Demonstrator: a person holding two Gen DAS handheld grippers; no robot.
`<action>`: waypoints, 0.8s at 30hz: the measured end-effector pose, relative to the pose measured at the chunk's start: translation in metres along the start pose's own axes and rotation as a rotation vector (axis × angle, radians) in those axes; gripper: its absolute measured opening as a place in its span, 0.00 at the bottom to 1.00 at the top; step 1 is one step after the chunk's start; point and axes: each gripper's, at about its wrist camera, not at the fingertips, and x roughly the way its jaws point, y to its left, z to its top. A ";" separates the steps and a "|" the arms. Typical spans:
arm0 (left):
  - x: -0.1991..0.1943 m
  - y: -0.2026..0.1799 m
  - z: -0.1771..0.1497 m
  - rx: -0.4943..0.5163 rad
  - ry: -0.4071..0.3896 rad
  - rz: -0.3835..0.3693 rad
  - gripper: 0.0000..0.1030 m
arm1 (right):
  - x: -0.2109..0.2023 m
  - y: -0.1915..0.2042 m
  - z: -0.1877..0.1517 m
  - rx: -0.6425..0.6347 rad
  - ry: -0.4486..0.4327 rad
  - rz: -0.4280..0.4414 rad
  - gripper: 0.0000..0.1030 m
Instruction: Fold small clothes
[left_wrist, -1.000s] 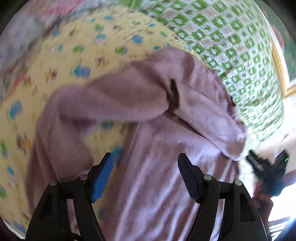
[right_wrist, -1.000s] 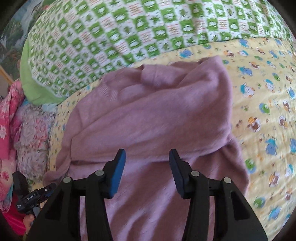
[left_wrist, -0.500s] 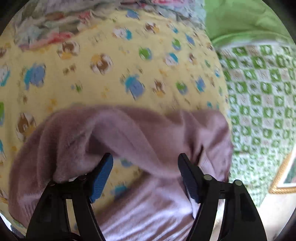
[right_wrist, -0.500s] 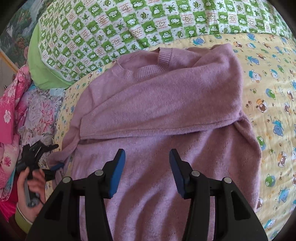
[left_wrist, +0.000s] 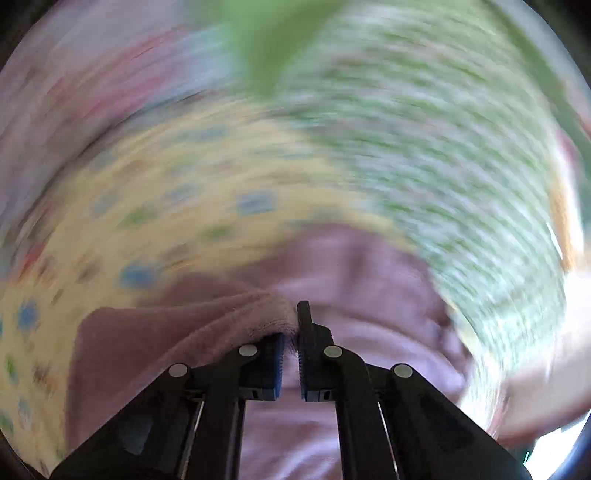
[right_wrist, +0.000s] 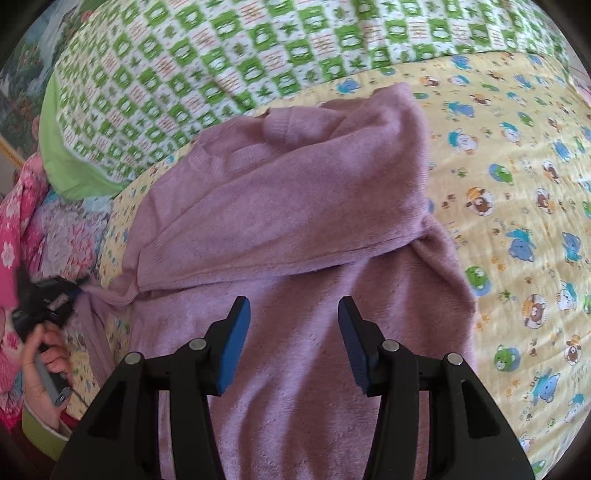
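A small mauve knitted sweater (right_wrist: 295, 229) lies on a yellow cartoon-print sheet (right_wrist: 517, 192), with one sleeve folded across its chest. My right gripper (right_wrist: 293, 314) is open and empty, hovering above the sweater's lower body. In the blurred left wrist view, my left gripper (left_wrist: 291, 325) is shut on the sweater's sleeve cuff (left_wrist: 236, 317), which drapes over its left finger. The left gripper also shows in the right wrist view (right_wrist: 48, 299), at the sweater's left edge in a hand.
A green-and-white checked pillow (right_wrist: 229, 62) lies beyond the sweater's collar. Pink floral fabric (right_wrist: 22, 206) is piled at the left. The yellow sheet stretches out to the right of the sweater.
My left gripper has closed on the sleeve cuff and is swinging fast, which blurs its view. The right gripper stays open over the sweater's body, moved slightly nearer.
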 end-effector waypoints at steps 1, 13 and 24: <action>0.005 -0.040 -0.004 0.144 0.016 -0.057 0.04 | -0.002 -0.004 0.003 0.013 -0.010 -0.007 0.49; 0.103 -0.148 -0.143 0.855 0.300 0.093 0.44 | -0.009 -0.001 0.028 0.005 -0.033 -0.007 0.49; 0.046 0.017 -0.109 0.317 0.248 0.122 0.51 | 0.055 0.226 0.034 -0.654 0.038 0.347 0.55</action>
